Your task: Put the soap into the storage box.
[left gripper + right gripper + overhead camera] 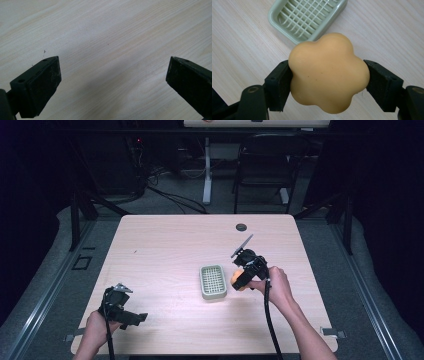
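- My left gripper [131, 318] sits low at the near-left table corner, hand [97, 322] wrapped round its body, jaws spread wide apart, nothing between them.
- My right gripper [239, 279] is held above the table, right of centre, jaws clamped on a load; forearm [305, 330] runs in from bottom right.

The pale wooden table [242, 50] shows a fine, matt, light-grained laminate finish. The sage-green rectangular plastic soap dish [308, 17] looks smooth and slightly glossy across its grid. The orange flower-shaped soap bar [328, 73] appears waxy, smooth and matt. The black jaw pads [43, 86] look dull, rubbery and scuffed.
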`<control>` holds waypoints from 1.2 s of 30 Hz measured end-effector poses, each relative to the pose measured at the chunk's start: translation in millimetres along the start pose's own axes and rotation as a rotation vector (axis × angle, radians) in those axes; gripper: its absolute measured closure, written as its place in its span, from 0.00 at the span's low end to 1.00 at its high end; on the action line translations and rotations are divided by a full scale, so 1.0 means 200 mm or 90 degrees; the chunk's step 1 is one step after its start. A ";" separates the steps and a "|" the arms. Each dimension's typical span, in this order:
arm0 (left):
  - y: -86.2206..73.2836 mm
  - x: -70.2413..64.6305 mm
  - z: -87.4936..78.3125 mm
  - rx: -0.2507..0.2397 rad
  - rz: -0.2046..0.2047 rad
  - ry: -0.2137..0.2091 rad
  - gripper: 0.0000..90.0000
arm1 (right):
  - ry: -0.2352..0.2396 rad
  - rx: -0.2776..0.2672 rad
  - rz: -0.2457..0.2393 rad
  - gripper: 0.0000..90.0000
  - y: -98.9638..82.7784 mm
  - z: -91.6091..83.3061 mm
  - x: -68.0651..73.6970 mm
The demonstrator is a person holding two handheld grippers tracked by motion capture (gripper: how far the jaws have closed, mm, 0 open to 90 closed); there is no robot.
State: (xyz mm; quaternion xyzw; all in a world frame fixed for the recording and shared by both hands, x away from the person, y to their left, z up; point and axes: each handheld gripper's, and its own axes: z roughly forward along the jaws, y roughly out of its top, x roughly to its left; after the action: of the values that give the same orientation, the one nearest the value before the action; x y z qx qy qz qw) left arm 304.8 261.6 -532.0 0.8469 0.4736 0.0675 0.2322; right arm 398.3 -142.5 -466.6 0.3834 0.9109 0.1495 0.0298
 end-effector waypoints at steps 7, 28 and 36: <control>0.00 0.00 0.00 -0.002 0.001 0.002 0.00 | 0.006 0.000 -0.007 0.29 0.07 0.02 0.02; 0.00 0.00 0.00 -0.002 0.003 0.000 0.00 | 0.005 0.010 -0.044 0.29 0.25 0.12 0.09; 0.00 0.00 0.00 -0.002 0.003 0.000 0.00 | 0.014 0.018 -0.053 0.29 0.30 0.18 0.11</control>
State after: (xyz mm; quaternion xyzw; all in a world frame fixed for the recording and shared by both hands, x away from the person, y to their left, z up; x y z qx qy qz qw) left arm 305.4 262.1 -531.7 0.8477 0.4715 0.0686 0.2332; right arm 430.5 -78.4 -481.2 0.3437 0.9285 0.1391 0.0207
